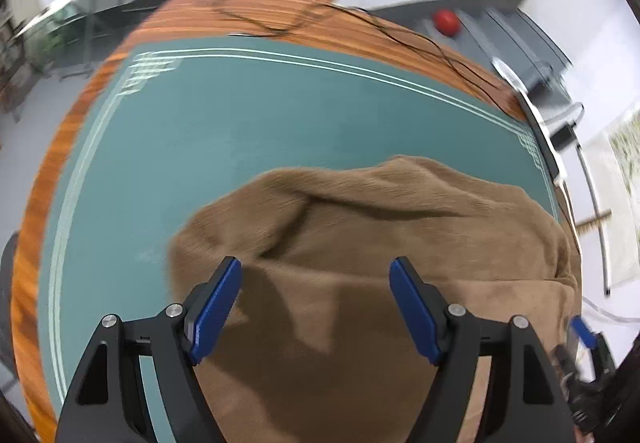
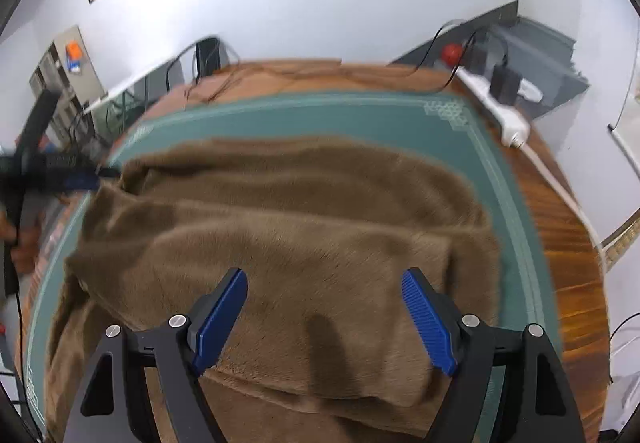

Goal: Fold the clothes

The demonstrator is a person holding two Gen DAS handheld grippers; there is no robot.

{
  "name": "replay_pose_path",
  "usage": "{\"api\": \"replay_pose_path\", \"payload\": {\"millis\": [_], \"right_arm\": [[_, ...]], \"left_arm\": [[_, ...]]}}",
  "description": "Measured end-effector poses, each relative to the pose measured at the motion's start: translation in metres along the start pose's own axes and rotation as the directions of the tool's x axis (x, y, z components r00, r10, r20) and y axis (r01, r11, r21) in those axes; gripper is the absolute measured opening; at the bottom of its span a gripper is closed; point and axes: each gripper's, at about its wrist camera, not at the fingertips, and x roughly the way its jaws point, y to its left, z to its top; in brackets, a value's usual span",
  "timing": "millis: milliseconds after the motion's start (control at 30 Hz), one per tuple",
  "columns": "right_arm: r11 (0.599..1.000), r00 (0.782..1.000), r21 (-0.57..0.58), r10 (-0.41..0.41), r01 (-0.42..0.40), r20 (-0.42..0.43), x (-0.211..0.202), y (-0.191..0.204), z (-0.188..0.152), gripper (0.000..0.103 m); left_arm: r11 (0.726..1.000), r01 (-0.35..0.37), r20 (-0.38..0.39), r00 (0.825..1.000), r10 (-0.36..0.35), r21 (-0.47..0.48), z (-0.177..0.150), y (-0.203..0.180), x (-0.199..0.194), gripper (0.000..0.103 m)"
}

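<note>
The brown garment lies part-folded on the green mat on the worktop, directly below both grippers, left and right, each with fingers wide and empty, its doubled layer nearer the right.

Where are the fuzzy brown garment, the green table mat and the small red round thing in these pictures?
fuzzy brown garment [image 2: 280, 227]: right wrist view, on its wrinkled middle.
green table mat [image 1: 224, 123]: left wrist view, on a bare stretch beyond the garment.
small red round thing [image 1: 447, 22]: left wrist view, on its centre, beyond the table's far edge.
</note>
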Motion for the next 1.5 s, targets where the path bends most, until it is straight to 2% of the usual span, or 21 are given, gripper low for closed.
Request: {"api": "replay_pose_path", "payload": {"millis": [133,300,367,467,567,667,767,833,933,1033,1133,1300,1500], "right_arm": [[1.000,0.999,0.024,0.008,-0.007,-0.053,0.015,-0.001,-0.011,0.082],[1.000,0.996,0.023,-0.001,0.003,-0.086,0.026,-0.006,-0.024,0.082],[1.000,0.996,0.012,-0.011,0.012,-0.084,0.029,-0.004,-0.027,0.083],[0.999,0.996,-0.009,-0.033,0.032,-0.079,0.037,0.003,-0.029,0.091],[0.999,0.996,-0.038,-0.040,0.037,-0.082,0.044,0.010,-0.029,0.102],[0.999,0.996,-0.030,-0.033,0.031,-0.077,0.041,0.009,-0.027,0.102],[1.000,0.997,-0.019,-0.026,0.024,-0.072,0.037,0.008,-0.024,0.102],[1.000,0.997,-0.012,-0.021,0.020,-0.069,0.034,0.007,-0.022,0.102],[0.999,0.998,0.007,-0.045,0.045,-0.033,0.020,0.002,-0.019,0.102],[0.999,0.999,0.017,-0.051,0.052,-0.018,0.012,-0.003,-0.020,0.102],[0.998,0.998,0.013,-0.055,0.055,-0.031,0.012,-0.007,-0.025,0.102],[0.996,0.992,-0.014,-0.093,0.092,-0.088,0.028,-0.013,-0.039,0.102],[0.994,0.990,-0.027,-0.105,0.102,-0.094,0.037,-0.014,-0.047,0.102]], "left_arm": [[0.997,-0.073,-0.046,0.996,0.072,-0.001,0.022,-0.009,0.039,0.080],[0.983,-0.177,-0.082,0.982,0.172,-0.052,0.044,0.002,0.078,0.083],[0.976,-0.219,-0.068,0.974,0.218,-0.011,0.047,-0.007,0.081,0.083],[0.959,-0.278,-0.023,0.960,0.279,0.065,0.047,-0.018,0.082,0.087],[0.963,-0.258,-0.021,0.965,0.260,0.078,0.044,-0.014,0.078,0.087],[0.976,-0.203,-0.024,0.978,0.205,0.079,0.032,-0.009,0.059,0.087],[0.981,-0.147,0.018,0.989,0.146,0.128,0.010,-0.012,0.023,0.087],[0.976,-0.115,0.038,0.993,0.110,0.185,-0.009,-0.017,0.001,0.087],[0.960,-0.100,0.034,0.995,0.094,0.262,-0.035,-0.024,-0.012,0.087],[0.952,-0.106,0.006,0.994,0.109,0.286,-0.058,-0.020,-0.005,0.087],[0.951,-0.154,-0.014,0.986,0.163,0.268,-0.072,-0.010,0.009,0.087],[0.966,-0.162,-0.012,0.986,0.167,0.199,-0.075,0.011,0.021,0.090],[0.955,-0.198,0.017,0.980,0.200,0.222,-0.077,0.009,0.025,0.095]]}}
